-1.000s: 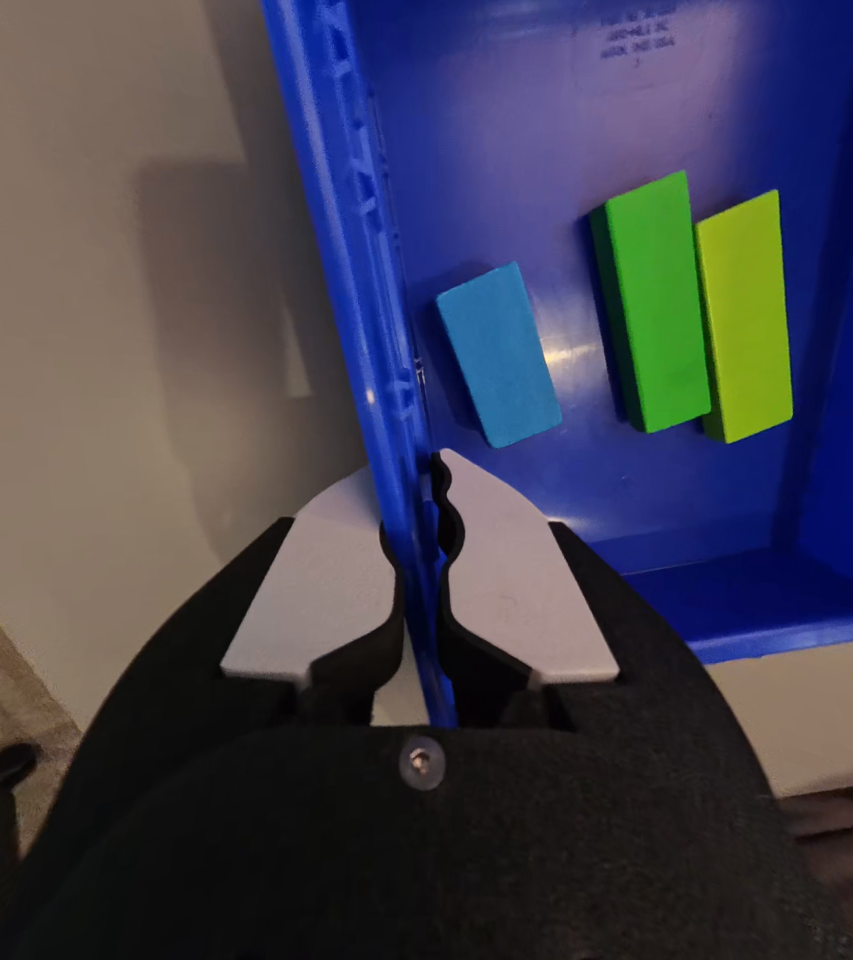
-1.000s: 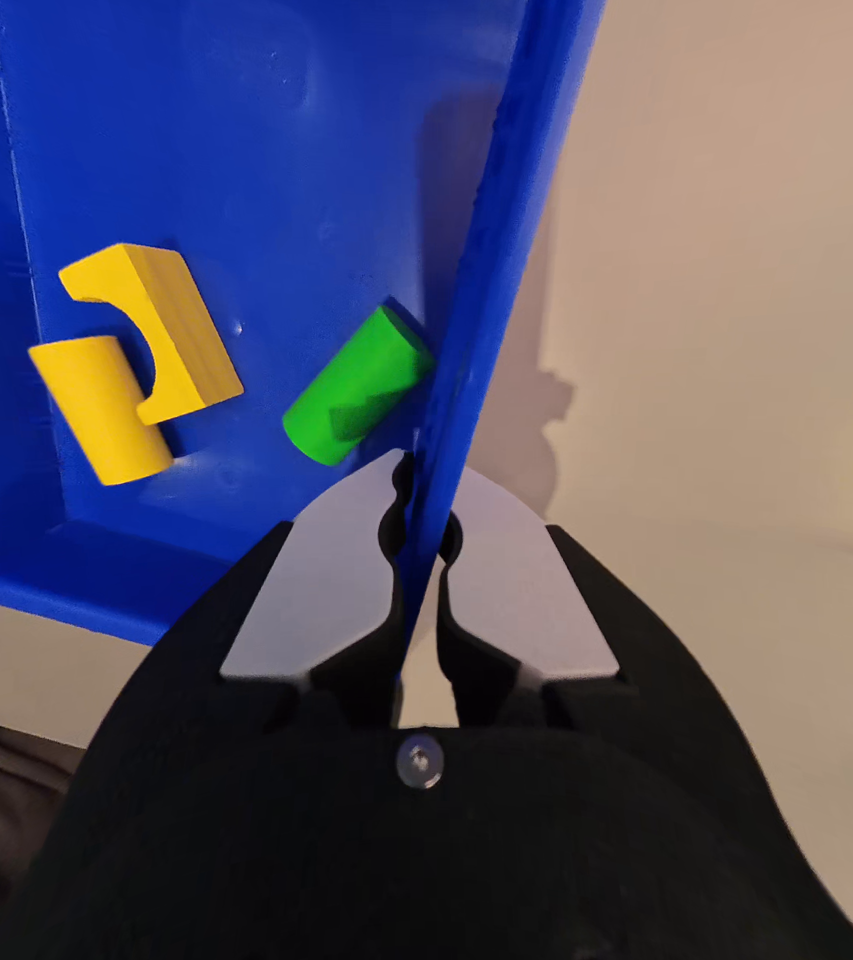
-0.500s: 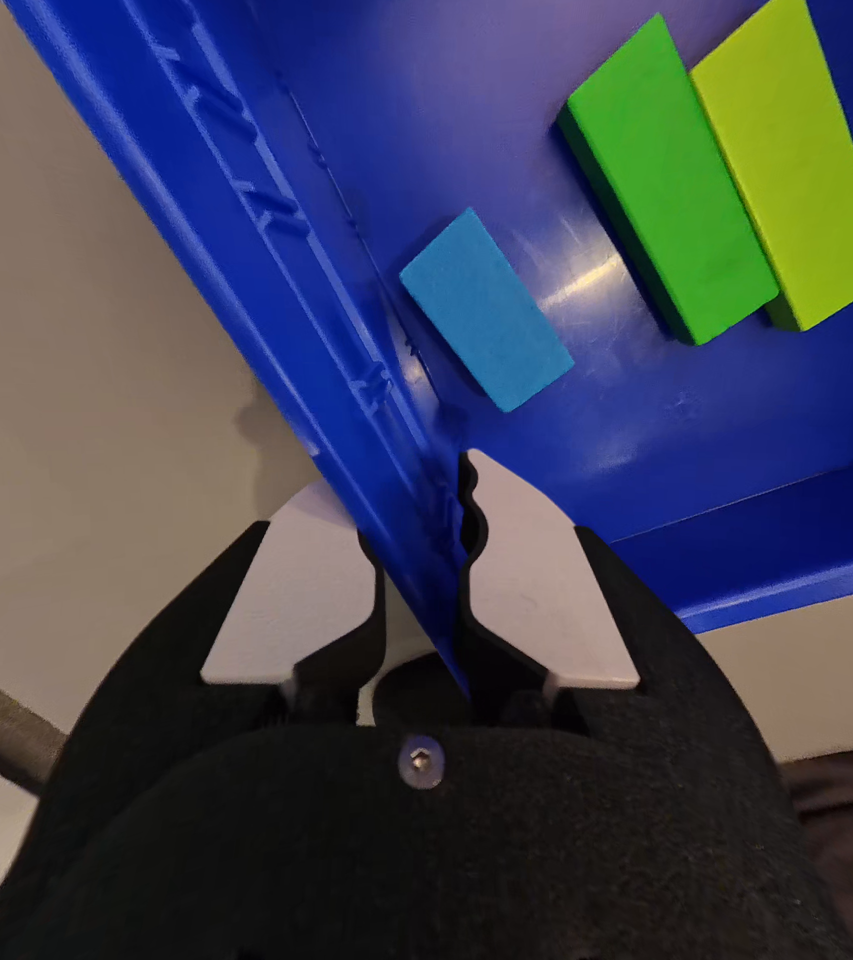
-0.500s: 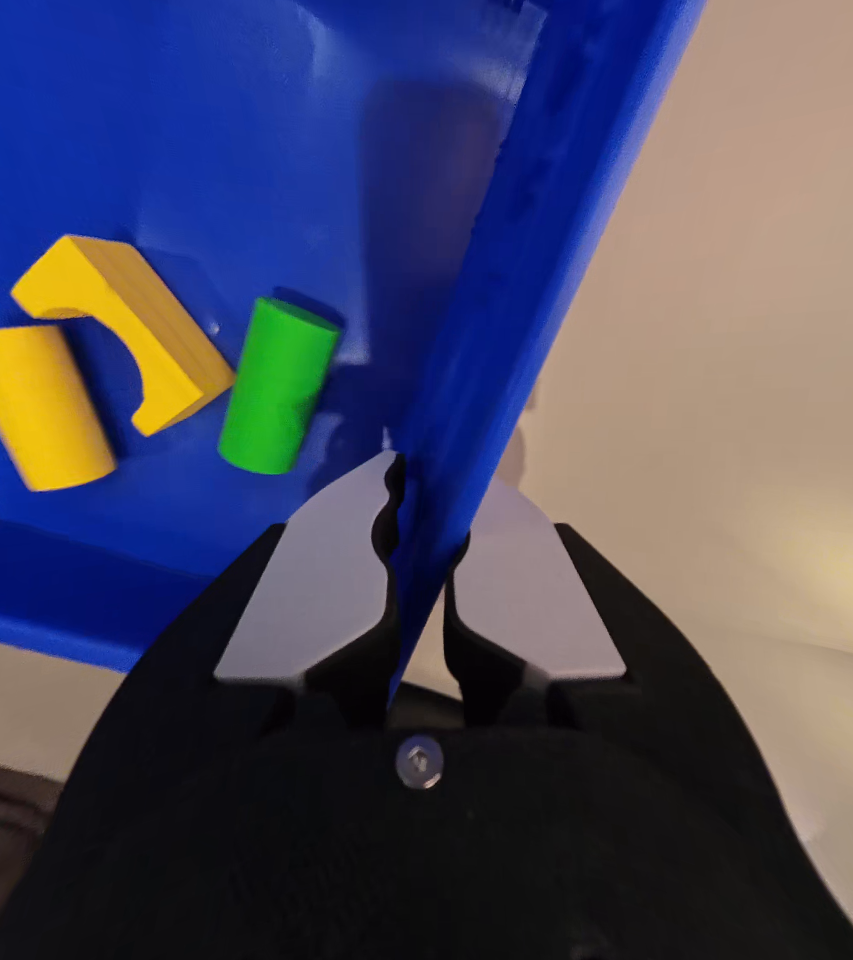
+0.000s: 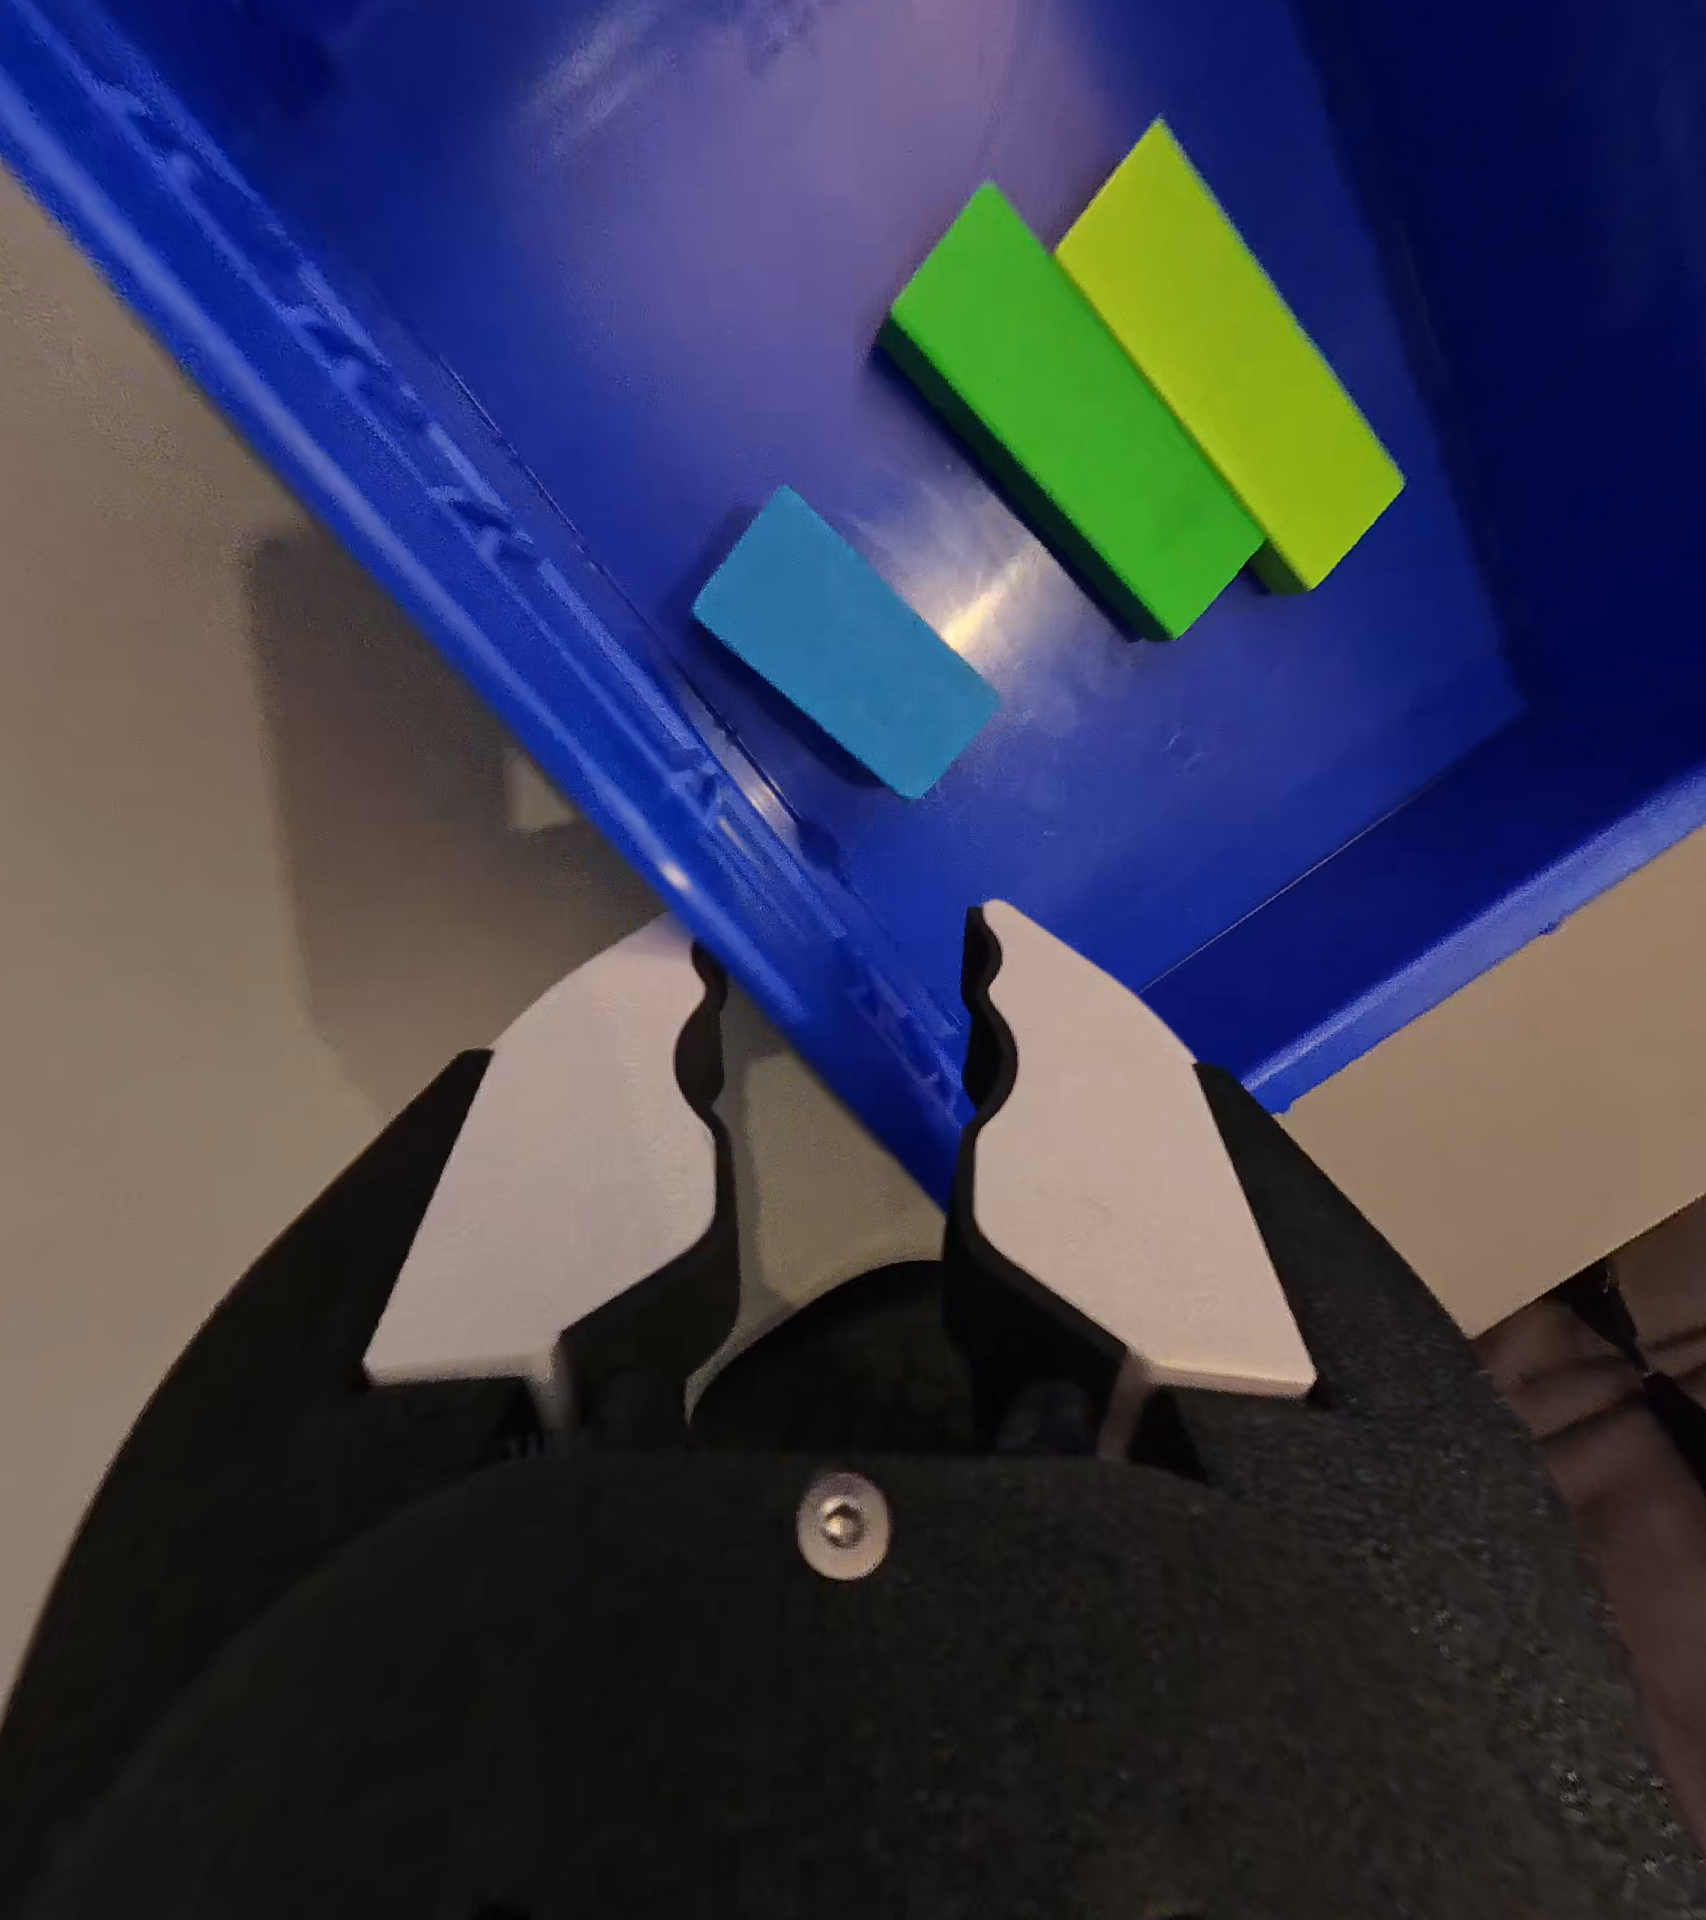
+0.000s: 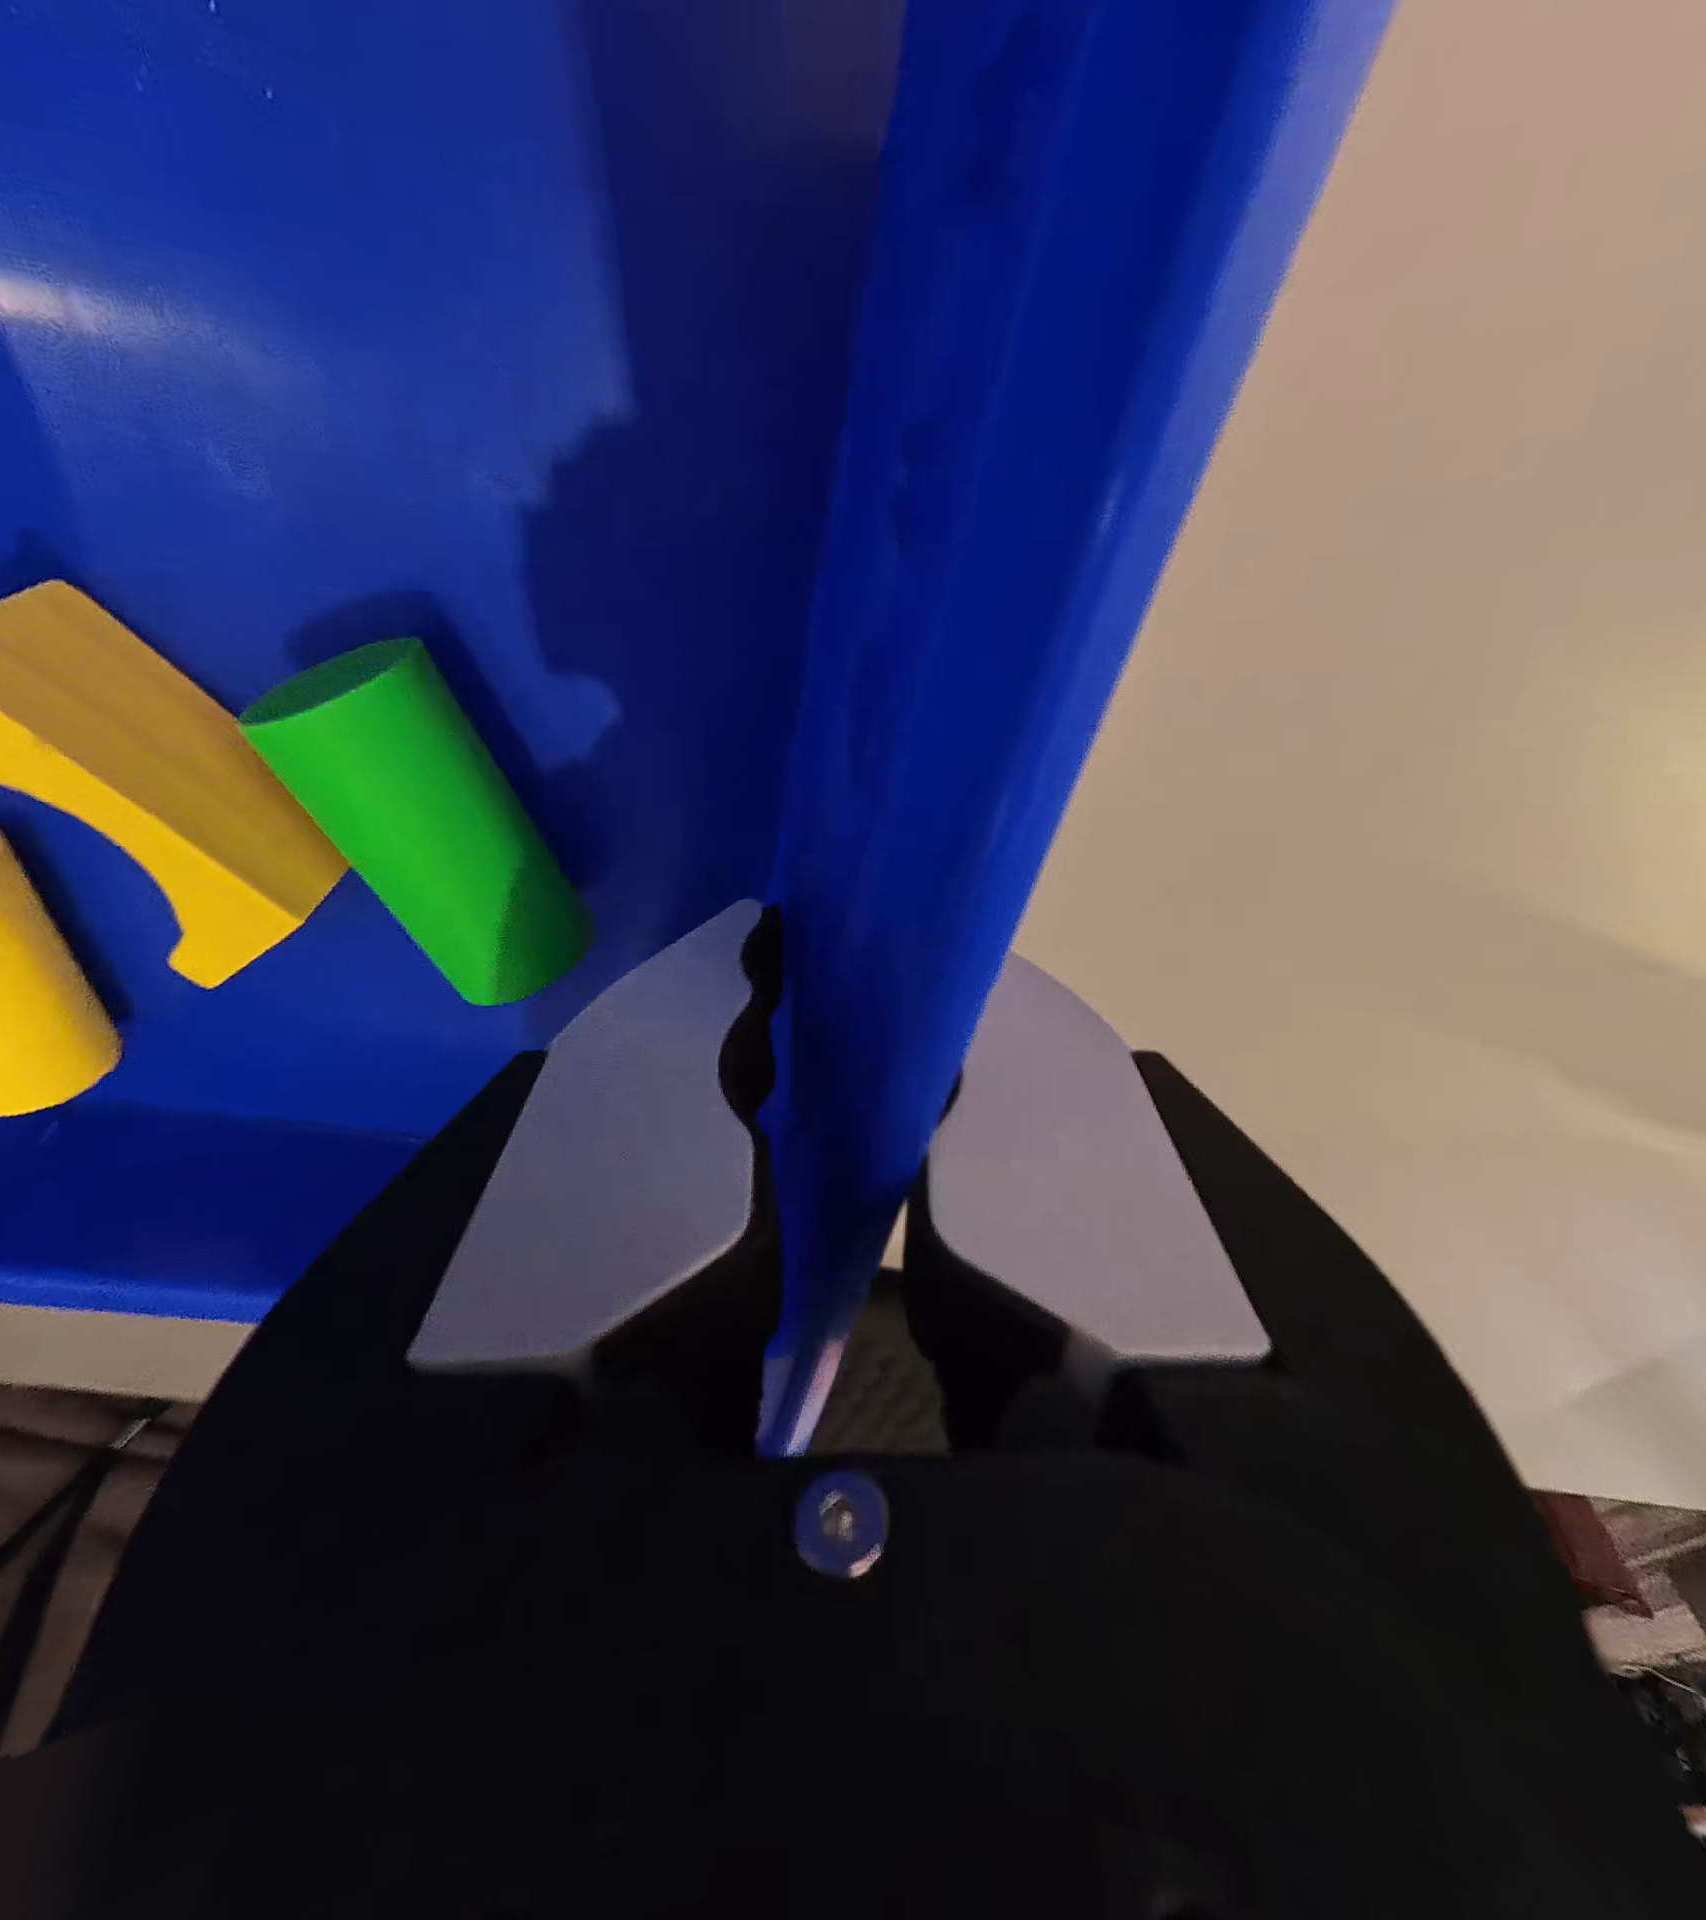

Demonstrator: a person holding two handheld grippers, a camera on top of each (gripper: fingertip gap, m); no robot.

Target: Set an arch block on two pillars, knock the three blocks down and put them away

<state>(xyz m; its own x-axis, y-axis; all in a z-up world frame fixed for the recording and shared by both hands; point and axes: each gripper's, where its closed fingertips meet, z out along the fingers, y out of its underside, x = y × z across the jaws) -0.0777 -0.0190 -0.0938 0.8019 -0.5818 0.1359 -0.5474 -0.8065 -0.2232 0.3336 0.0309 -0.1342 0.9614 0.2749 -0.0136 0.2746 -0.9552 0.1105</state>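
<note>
The right gripper (image 6: 854,1049) pinches the blue bin's wall (image 6: 984,520); left gripper (image 5: 838,1029) jaws spread, apparently loose. One-sided hold could tilt it, sliding the yellow arch block (image 6: 132,769) and green cylinder (image 6: 413,821).

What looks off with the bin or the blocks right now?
The left gripper is open, its fingers straddling the blue bin's wall with a gap, while the right gripper is shut on the opposite wall. Only one side looks gripped. The blocks inside lie flat, none spilled or visibly damaged.
</note>
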